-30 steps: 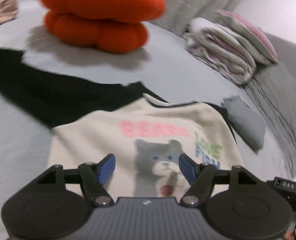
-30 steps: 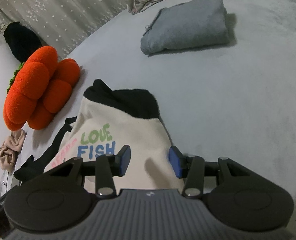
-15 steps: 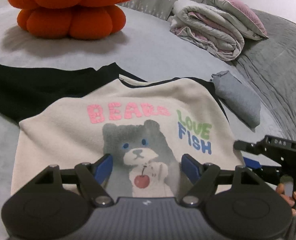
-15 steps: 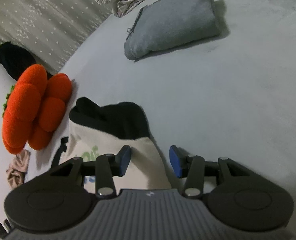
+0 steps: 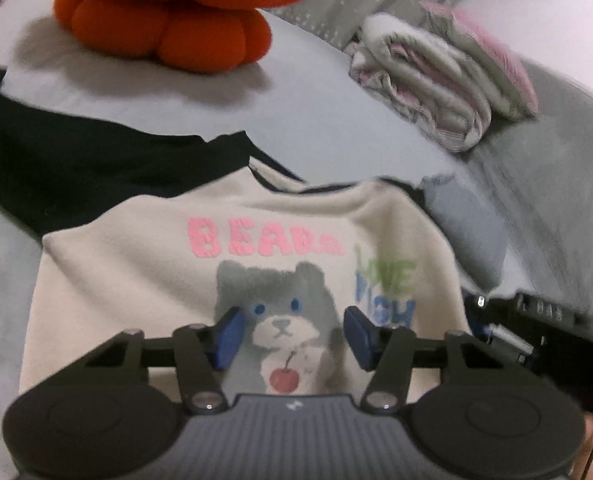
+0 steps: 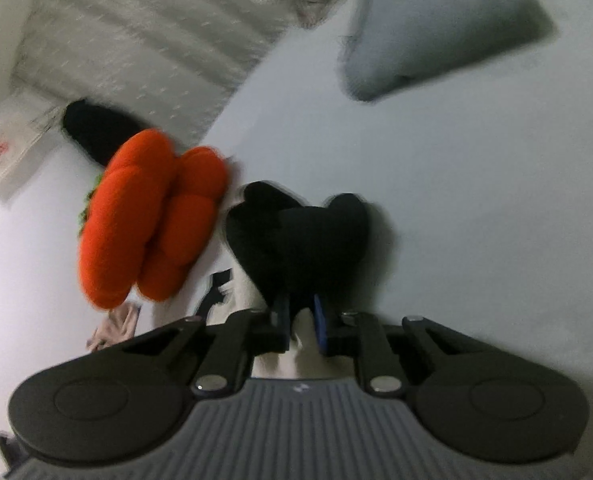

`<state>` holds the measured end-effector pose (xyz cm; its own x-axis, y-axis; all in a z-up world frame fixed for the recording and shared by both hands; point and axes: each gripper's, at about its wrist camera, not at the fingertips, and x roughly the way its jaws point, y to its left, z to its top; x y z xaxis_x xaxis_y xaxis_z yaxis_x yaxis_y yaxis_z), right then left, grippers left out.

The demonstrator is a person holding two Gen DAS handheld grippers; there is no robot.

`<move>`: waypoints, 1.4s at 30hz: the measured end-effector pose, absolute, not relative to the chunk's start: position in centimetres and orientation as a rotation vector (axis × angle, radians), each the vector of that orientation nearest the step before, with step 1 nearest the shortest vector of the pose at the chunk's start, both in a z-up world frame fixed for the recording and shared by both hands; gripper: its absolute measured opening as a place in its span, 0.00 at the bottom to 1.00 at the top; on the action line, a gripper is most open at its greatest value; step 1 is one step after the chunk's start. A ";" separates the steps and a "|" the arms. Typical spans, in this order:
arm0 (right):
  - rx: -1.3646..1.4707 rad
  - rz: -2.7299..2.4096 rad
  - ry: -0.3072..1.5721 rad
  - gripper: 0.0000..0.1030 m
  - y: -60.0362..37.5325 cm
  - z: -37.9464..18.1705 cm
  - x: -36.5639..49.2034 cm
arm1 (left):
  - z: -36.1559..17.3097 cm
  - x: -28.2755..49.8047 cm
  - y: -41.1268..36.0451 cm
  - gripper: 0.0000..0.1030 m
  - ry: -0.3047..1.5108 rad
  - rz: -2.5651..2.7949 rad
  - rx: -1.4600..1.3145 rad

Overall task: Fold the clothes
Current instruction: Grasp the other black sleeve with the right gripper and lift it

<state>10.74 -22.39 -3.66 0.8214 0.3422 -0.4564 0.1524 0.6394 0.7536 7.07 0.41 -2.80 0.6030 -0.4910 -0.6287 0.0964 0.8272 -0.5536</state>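
A cream sweatshirt (image 5: 136,264) with black sleeves, a grey bear print and "BEAR LOVE FISH" lettering lies flat on the pale bed. My left gripper (image 5: 292,336) hovers open over the bear print, and its blue pads hold nothing. My right gripper (image 6: 300,324) is shut on the sweatshirt's right edge. The black sleeve (image 6: 300,236) bunches up just beyond its fingers. In the left wrist view the right gripper (image 5: 536,320) shows as a dark body at the sweatshirt's right side. The other black sleeve (image 5: 56,164) stretches out to the left.
An orange flower-shaped cushion (image 5: 168,12) sits at the back left. A folded quilt (image 5: 436,80) lies at the back right. A folded grey garment (image 6: 440,32) rests right of the sweatshirt. A small pink cloth (image 6: 112,326) lies beyond the cushion.
My right gripper has shut on the sweatshirt's right edge and the black sleeve has risen in front of it. The left gripper stays open over the bear print.
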 end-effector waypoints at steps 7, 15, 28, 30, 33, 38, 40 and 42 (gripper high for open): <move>0.639 0.261 0.656 0.09 -15.6 -1.7 10.4 | -2.0 6.9 1.5 0.31 0.793 -0.428 -0.614; 0.563 0.248 0.740 0.18 -14.2 -3.2 10.0 | -2.0 6.9 -0.2 0.31 0.829 -0.470 -0.564; 0.615 0.182 0.606 0.45 -17.9 -0.1 9.0 | -2.8 7.2 0.5 0.32 0.871 -0.421 -0.604; 0.649 0.146 0.578 0.45 -19.1 0.1 9.0 | -2.9 7.3 0.4 0.32 0.877 -0.420 -0.600; 0.703 0.081 0.542 0.45 -20.8 0.1 9.4 | -3.0 7.3 0.4 0.32 0.884 -0.418 -0.604; 0.777 -0.012 0.555 0.45 -23.1 -1.1 10.7 | -3.1 7.4 0.5 0.32 0.894 -0.416 -0.615; 0.801 -0.036 0.573 0.45 -23.5 -1.9 11.4 | -3.2 7.5 0.4 0.32 0.899 -0.415 -0.613; 0.825 -0.061 0.592 0.45 -23.9 -2.6 12.1 | -3.3 7.6 0.4 0.32 0.904 -0.410 -0.610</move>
